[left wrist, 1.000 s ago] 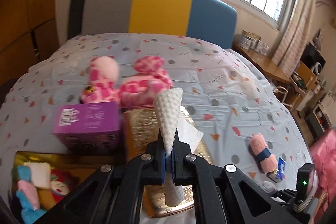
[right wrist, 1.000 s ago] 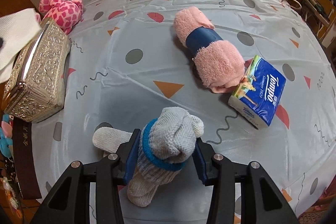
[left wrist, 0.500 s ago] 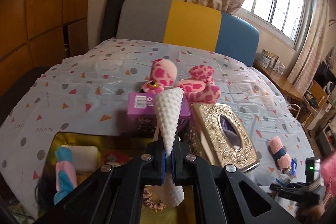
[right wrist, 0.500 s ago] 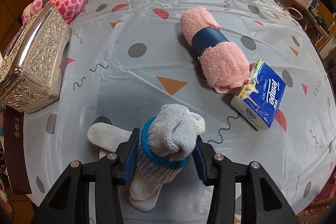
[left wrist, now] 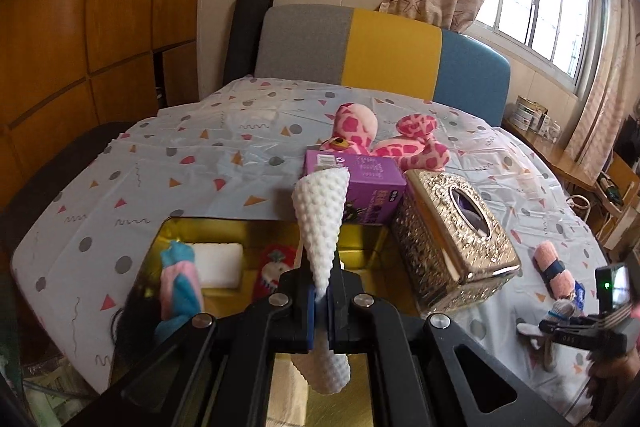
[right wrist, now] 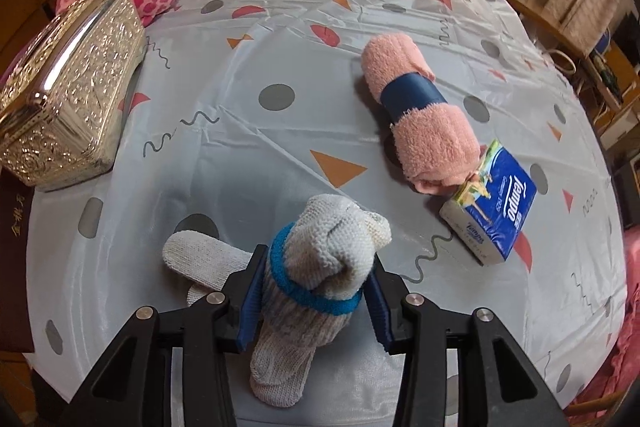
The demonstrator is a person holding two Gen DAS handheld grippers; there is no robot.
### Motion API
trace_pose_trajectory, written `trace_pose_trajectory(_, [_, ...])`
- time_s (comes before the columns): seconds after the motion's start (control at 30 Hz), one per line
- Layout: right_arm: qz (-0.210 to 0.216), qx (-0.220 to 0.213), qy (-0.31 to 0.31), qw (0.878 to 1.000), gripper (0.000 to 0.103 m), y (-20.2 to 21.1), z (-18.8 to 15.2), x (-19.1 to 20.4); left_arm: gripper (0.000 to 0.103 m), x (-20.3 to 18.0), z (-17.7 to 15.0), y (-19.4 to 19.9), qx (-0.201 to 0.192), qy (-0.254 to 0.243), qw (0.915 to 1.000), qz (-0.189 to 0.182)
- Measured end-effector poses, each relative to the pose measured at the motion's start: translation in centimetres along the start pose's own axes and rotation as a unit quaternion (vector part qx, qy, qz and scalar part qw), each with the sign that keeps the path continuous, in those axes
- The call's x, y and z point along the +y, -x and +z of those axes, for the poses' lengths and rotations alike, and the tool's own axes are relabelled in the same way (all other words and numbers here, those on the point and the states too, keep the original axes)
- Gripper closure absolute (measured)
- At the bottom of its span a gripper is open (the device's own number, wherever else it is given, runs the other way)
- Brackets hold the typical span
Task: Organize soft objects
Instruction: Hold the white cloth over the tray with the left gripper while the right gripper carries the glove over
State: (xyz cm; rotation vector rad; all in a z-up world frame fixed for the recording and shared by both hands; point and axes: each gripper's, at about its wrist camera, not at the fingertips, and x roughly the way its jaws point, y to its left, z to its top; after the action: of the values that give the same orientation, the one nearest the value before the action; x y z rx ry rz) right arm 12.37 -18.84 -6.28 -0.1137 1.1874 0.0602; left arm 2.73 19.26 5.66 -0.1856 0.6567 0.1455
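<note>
My left gripper (left wrist: 319, 301) is shut on a white bumpy rolled cloth (left wrist: 322, 223) and holds it upright above the gold tray (left wrist: 256, 233). The tray holds a pink and blue plush (left wrist: 180, 277), a white pad (left wrist: 218, 264) and a red sock (left wrist: 272, 267). My right gripper (right wrist: 314, 297) is shut on a grey knitted glove bundle with a blue cuff (right wrist: 324, 267), just above the tablecloth; it also shows in the left wrist view (left wrist: 560, 311). A pink rolled towel with a blue band (right wrist: 418, 111) lies ahead on the right.
A gold tissue box (left wrist: 452, 235) stands right of the tray, a purple box (left wrist: 356, 183) and a pink spotted plush (left wrist: 384, 143) behind it. A blue Tempo tissue pack (right wrist: 494, 213) touches the towel. The table edge curves off at right, with shelves beyond.
My left gripper has swung left with the white cloth, from over the tissue box to over the gold tray. My right gripper stays shut on the glove bundle, barely shifted.
</note>
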Motion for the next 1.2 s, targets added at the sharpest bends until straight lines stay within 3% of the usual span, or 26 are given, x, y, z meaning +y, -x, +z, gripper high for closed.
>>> trace_pose_trajectory(0.37, [-0.038,-0.022,0.042,0.998,0.059,0.4,-0.4,1.1,0.099,2.3,-3.0,1.5,0.007,0.013,0.9998,0.016])
trace_pose_trajectory(0.77, [-0.012,-0.013,-0.007,1.000,0.062,0.2,0.5,-0.3,0.099,5.7,-5.0,2.0,0.021,0.038,0.9985,0.035])
trace_pose_trajectory(0.97, [-0.005,-0.040,-0.053,0.998,0.063,1.0,3.5,-1.2,0.099,5.7,-5.8,2.1,0.029,0.033,0.9985,0.034])
trace_pose_trajectory(1.2, [-0.035,-0.097,-0.045,0.994,0.063,3.1,10.2,1.4,0.099,5.0,-6.2,2.7,0.027,0.023,0.9989,0.029])
